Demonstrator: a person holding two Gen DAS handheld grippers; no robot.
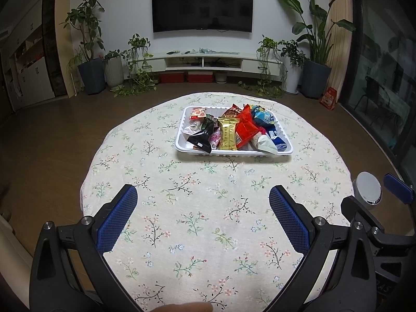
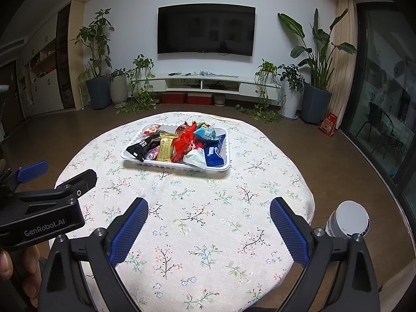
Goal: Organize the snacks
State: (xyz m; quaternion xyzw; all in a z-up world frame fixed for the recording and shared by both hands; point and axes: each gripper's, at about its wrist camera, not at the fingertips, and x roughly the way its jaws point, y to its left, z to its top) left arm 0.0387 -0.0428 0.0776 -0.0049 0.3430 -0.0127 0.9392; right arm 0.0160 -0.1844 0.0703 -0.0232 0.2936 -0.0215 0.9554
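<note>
A white plastic tray [image 1: 182, 145] [image 2: 225, 165] sits on the far half of the floral-cloth table [image 1: 208, 221] [image 2: 208, 221]. It holds several snack packets, among them a gold one [image 1: 228, 134] [image 2: 165, 147], a red one [image 1: 245, 127] [image 2: 183, 144], a black one [image 1: 199, 140] [image 2: 137, 149], a white one [image 1: 265, 143] [image 2: 195, 159] and a blue one [image 1: 277, 137] [image 2: 214, 153]. My left gripper [image 1: 202, 215] hovers open over the near cloth, nothing between its fingers. My right gripper [image 2: 208, 228] is open too and empty, short of the tray.
A white-lidded can [image 1: 368, 191] [image 2: 348, 221] stands off the table's right edge. The left gripper's body [image 2: 39, 208] shows at the left of the right wrist view, with a hand [image 2: 5, 262] beneath. Potted plants, a TV stand and a wall TV line the far wall.
</note>
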